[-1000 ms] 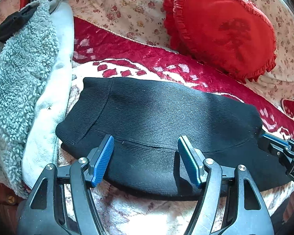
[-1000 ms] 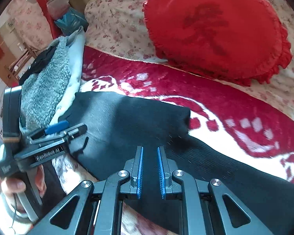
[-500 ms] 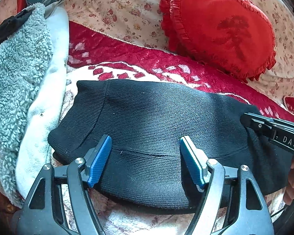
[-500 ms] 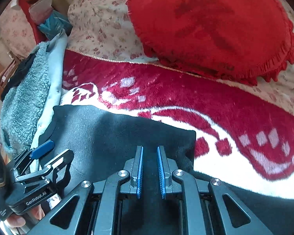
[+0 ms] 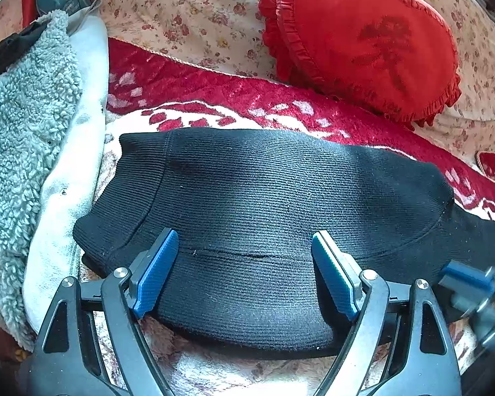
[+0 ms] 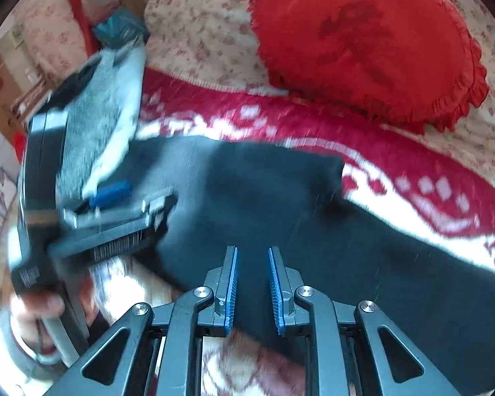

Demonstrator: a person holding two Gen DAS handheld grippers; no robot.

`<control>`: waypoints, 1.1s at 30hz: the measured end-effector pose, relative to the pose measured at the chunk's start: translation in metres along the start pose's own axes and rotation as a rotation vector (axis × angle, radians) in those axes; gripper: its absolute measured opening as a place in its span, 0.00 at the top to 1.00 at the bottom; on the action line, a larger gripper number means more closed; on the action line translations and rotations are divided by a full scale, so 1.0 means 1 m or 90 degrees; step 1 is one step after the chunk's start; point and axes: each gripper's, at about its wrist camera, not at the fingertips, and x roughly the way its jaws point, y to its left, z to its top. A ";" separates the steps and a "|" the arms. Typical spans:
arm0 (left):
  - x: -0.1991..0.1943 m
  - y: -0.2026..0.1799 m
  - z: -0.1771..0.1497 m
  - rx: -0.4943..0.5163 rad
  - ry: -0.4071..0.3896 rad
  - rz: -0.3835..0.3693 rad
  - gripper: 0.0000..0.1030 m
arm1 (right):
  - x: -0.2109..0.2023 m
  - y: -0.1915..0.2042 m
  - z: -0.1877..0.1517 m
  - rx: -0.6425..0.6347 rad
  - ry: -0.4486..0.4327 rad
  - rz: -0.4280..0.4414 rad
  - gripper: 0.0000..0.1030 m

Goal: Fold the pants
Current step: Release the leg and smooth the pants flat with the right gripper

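- A grey fleece (image 5: pixel 19 151) is piled at the left, touching the pants' edge.
- The black pants (image 5: pixel 264 204) are spread folded on the red blanket (image 5: pixel 194 89).
- The left gripper (image 5: pixel 247 277) is opening wide over the near fold, nothing clamped.
- The right gripper (image 6: pixel 252 283) is opening slightly; pants lie below, ungripped.
- A red cushion (image 5: pixel 366 39) is set well behind.

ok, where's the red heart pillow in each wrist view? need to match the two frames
Left wrist: red heart pillow sits upper right, on the floral bedspread, beyond the black pants.
Right wrist: the pillow fills the upper right, larger in frame, somewhat blurred.
Shared landmark: the grey fleece at the left edge of the pants, also seen left of centre in the right wrist view.
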 end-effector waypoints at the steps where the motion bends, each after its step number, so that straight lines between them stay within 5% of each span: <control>1: 0.000 0.000 -0.001 0.004 -0.002 -0.003 0.18 | 0.005 0.002 -0.006 -0.010 0.008 -0.008 0.83; 33: -0.043 -0.050 -0.023 0.030 -0.004 -0.057 0.17 | -0.035 -0.057 -0.042 0.154 -0.028 -0.004 0.72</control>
